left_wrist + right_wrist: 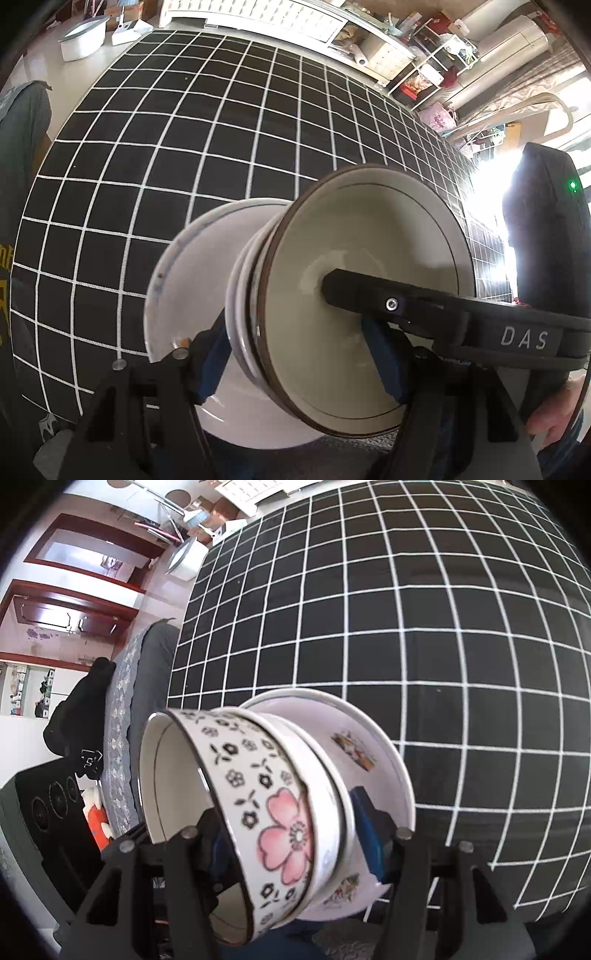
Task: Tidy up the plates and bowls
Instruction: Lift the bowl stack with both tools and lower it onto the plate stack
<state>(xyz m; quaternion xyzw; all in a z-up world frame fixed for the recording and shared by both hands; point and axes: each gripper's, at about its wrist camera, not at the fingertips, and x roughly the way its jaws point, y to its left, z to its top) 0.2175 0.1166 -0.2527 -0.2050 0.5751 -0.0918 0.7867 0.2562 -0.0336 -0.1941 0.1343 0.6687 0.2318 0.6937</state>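
1. Dishes fill both of your grippers: one stack of plates and bowls is held on edge, above the black tablecloth (207,147) with its white grid.
2. Your left gripper (301,363) stands partly open, its blue pads clamped across the stack. One pad presses the back of the white plate (177,295); the other lies inside the beige bowl (354,295) with the brown rim.
3. Your right gripper (291,838) is also partly open and clamped on the same stack from the other side. One finger sits inside the flowered bowl (258,794); the other blue pad presses the white plate with small pictures (369,753).
4. In the left wrist view, the black finger of your right gripper reaches into the beige bowl.
5. You keep the stack off the cloth, near the table's near edge.
6. Shelves (424,70) with clutter stand beyond the table.
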